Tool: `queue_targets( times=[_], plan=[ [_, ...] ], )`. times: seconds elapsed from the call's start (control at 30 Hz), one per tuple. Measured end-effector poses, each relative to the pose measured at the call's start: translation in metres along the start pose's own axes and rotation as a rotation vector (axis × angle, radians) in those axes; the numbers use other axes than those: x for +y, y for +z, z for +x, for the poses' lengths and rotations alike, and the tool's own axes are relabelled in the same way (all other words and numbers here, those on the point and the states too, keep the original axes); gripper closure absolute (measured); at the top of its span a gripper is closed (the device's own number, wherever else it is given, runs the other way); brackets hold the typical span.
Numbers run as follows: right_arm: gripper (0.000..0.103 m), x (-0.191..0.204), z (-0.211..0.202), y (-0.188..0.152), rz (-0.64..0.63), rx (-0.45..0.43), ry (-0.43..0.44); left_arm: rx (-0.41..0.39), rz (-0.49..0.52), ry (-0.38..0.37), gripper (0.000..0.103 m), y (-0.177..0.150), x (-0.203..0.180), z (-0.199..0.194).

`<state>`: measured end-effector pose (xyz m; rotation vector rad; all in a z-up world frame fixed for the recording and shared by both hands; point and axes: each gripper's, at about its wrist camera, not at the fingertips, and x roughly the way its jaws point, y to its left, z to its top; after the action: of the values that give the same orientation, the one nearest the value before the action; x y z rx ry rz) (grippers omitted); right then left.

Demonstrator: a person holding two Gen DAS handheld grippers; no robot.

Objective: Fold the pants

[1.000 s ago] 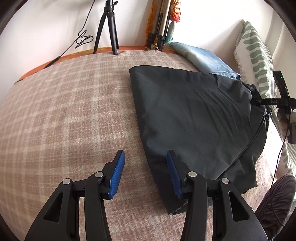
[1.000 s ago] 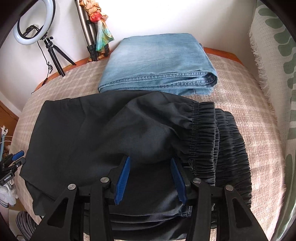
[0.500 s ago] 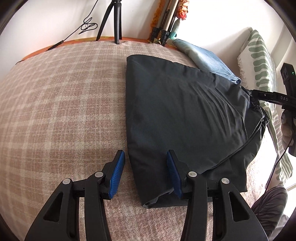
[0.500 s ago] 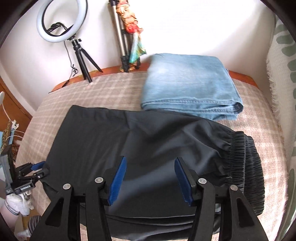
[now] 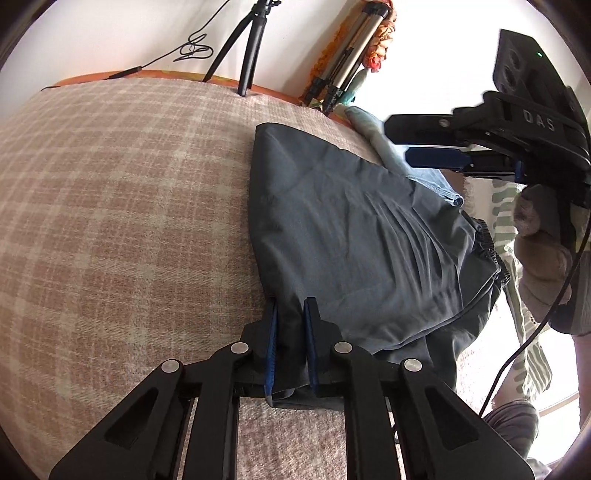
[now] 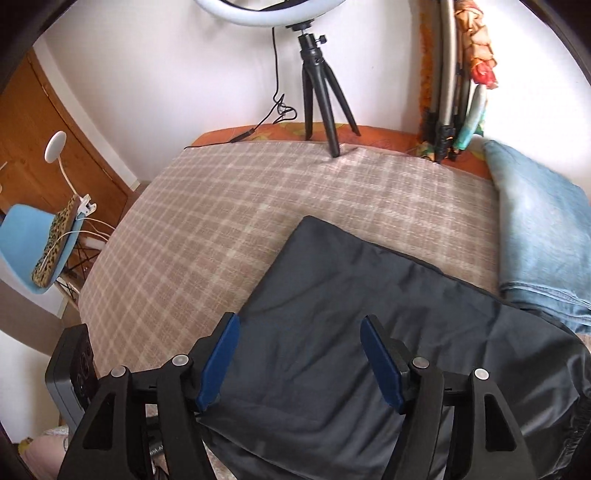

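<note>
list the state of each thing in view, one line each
black pants: folded flat on the bed, near corner pinched
left hand-held gripper: shut on the pants' corner
right hand-held gripper: open, above the pants
jeans: folded, lying beside the pants
ring light: on its tripod; lit or not, cannot tell
plaid blanket: spread flat under the clothes

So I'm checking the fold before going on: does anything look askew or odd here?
Mostly tidy. The dark pants lie folded, but lower layers stick out unevenly past the near edge by the left gripper, which pinches that corner.
</note>
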<state>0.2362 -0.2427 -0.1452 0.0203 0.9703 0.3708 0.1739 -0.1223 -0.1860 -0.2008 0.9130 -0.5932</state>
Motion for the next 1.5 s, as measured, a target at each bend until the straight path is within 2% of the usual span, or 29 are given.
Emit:
queue_targets(
  times=[0.13, 0.4, 0.6, 0.67, 0.8, 0.87, 0.97, 1.07, 1.13, 1.27, 1.3, 1.37, 1.4, 1.5],
  plan=[
    [0.033, 0.022, 0.041, 0.019, 0.000, 0.087, 0.005, -0.021, 0.033, -0.014, 0.093, 0.001, -0.009, -0.003],
    [0.034, 0.046, 0.097, 0.039, -0.053, 0.213, -0.168, -0.037, 0.042, -0.035, 0.093, 0.002, -0.011, -0.005],
    [0.037, 0.052, 0.123, 0.038, -0.098, 0.282, -0.246, -0.040, 0.085, -0.013, 0.093, 0.002, -0.019, -0.004],
    [0.045, 0.052, 0.128, 0.035, -0.108, 0.294, -0.270, -0.044, 0.104, 0.000, 0.093, 0.002, -0.022, -0.005],
    [0.052, 0.051, 0.131, 0.033, -0.118, 0.296, -0.280, -0.039, 0.111, 0.008, 0.093, 0.003, -0.023, -0.002],
    [0.070, 0.050, 0.130, 0.034, -0.117, 0.293, -0.286, -0.040, 0.117, 0.018, 0.093, 0.002, -0.024, -0.002],
    [0.082, 0.043, 0.129, 0.032, -0.116, 0.291, -0.267, -0.047, 0.125, 0.045, 0.092, 0.002, -0.025, -0.004],
    [0.092, 0.036, 0.123, 0.028, -0.105, 0.278, -0.243, -0.054, 0.134, 0.113, 0.080, 0.000, -0.025, -0.005],
    [0.096, 0.028, 0.114, 0.028, -0.092, 0.262, -0.226, -0.043, 0.125, 0.123, 0.066, 0.001, -0.021, -0.002],
    [0.100, 0.015, 0.097, 0.029, -0.067, 0.228, -0.200, 0.007, 0.076, 0.069, 0.066, 0.004, -0.012, 0.009],
    [0.100, 0.013, 0.093, 0.029, -0.066, 0.220, -0.198, 0.016, 0.065, 0.049, 0.066, 0.004, -0.011, 0.011],
    [0.101, 0.010, 0.084, 0.030, -0.064, 0.202, -0.196, 0.022, 0.061, 0.014, 0.086, 0.004, -0.011, 0.012],
    [0.101, 0.008, 0.080, 0.031, -0.059, 0.195, -0.190, 0.021, 0.066, 0.011, 0.092, 0.005, -0.013, 0.012],
    [0.102, 0.004, 0.064, 0.030, -0.032, 0.157, -0.163, -0.003, 0.084, -0.016, 0.096, 0.009, -0.020, 0.004]
  ],
)
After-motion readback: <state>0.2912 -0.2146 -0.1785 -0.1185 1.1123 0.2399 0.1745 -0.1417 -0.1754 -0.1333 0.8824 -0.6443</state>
